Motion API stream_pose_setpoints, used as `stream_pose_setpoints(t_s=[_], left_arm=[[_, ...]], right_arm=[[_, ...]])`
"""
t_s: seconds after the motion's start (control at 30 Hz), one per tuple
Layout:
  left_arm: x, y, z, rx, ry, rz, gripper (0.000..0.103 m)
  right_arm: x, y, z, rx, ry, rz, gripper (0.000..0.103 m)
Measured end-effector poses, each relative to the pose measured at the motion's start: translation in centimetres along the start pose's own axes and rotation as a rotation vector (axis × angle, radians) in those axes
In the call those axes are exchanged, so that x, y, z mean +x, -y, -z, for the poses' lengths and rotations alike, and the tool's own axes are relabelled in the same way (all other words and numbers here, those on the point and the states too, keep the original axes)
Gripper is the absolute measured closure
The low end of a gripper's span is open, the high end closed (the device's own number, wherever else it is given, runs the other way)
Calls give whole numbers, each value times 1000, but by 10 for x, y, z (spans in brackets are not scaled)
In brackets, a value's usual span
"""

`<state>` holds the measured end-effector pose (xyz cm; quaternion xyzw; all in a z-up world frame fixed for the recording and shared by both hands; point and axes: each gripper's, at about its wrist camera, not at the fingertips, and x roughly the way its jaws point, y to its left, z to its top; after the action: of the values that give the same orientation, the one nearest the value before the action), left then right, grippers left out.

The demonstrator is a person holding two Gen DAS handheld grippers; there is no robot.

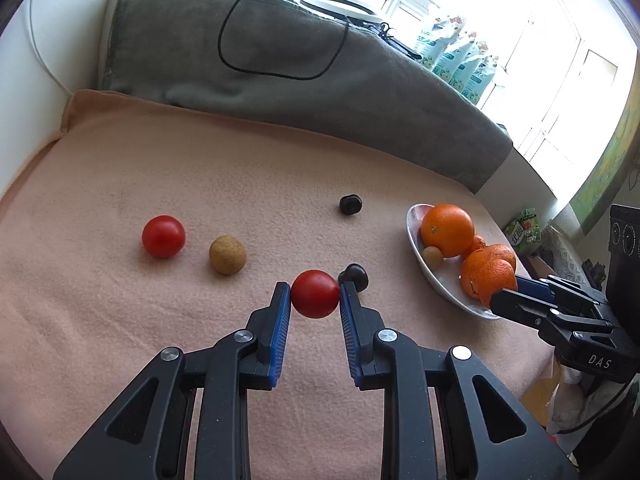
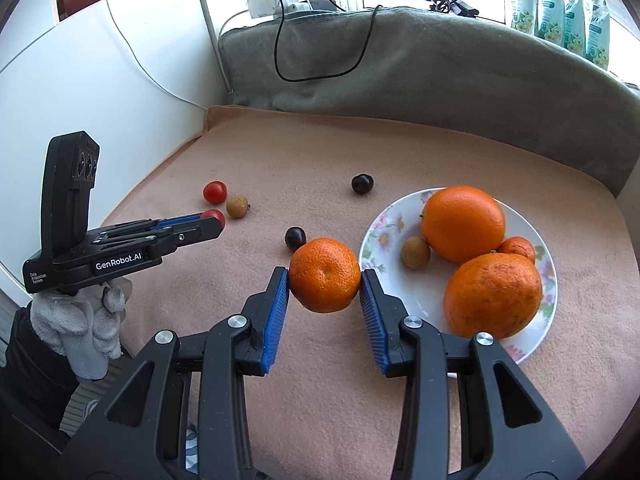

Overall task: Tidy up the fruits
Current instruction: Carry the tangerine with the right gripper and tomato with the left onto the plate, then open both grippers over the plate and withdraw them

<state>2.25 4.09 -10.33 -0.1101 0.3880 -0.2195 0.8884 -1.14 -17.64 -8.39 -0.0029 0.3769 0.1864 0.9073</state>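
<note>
My left gripper (image 1: 315,294) is shut on a red tomato (image 1: 315,293), held above the peach cloth; it also shows in the right wrist view (image 2: 214,218). My right gripper (image 2: 325,276) is shut on a mandarin (image 2: 325,275) just left of the floral plate (image 2: 376,236). The plate holds a large orange (image 2: 463,222), a second orange (image 2: 493,295), a small mandarin (image 2: 518,249) and a brown longan (image 2: 416,253). On the cloth lie another tomato (image 1: 163,236), a longan (image 1: 227,255) and two dark cherries (image 1: 350,204) (image 1: 354,276).
A grey blanket (image 1: 280,72) with a black cable (image 1: 240,60) runs along the back. A white wall panel (image 2: 100,92) stands on the left. Green packets (image 2: 568,12) stand at the window.
</note>
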Motion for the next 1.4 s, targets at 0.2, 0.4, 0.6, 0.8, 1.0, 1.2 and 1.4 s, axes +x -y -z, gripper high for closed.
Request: stream_pose_setpoints(t_s=[0.2, 0.4, 0.6, 0.8, 1.0, 1.2, 1.4], left_arm=[[13, 26, -10, 50, -7, 49, 80], [26, 54, -21, 102, -12, 94, 80], [44, 77, -28, 143, -31, 135, 80], [61, 91, -34, 158, -53, 161, 80], [70, 98, -39, 170, -64, 176, 80], [74, 100, -40, 171, -70, 192, 79], [71, 103, -41, 171, -65, 210, 54]], right_arm=[[-12, 19, 11, 44, 8, 41, 65], [-16, 25, 17, 29, 13, 87, 65], [-15, 27, 19, 10, 18, 114, 65], [-10, 26, 17, -29, 26, 156, 65], [-6, 28, 15, -38, 33, 169, 64], [-7, 28, 15, -51, 43, 194, 42], [-14, 29, 12, -52, 69, 194, 40]])
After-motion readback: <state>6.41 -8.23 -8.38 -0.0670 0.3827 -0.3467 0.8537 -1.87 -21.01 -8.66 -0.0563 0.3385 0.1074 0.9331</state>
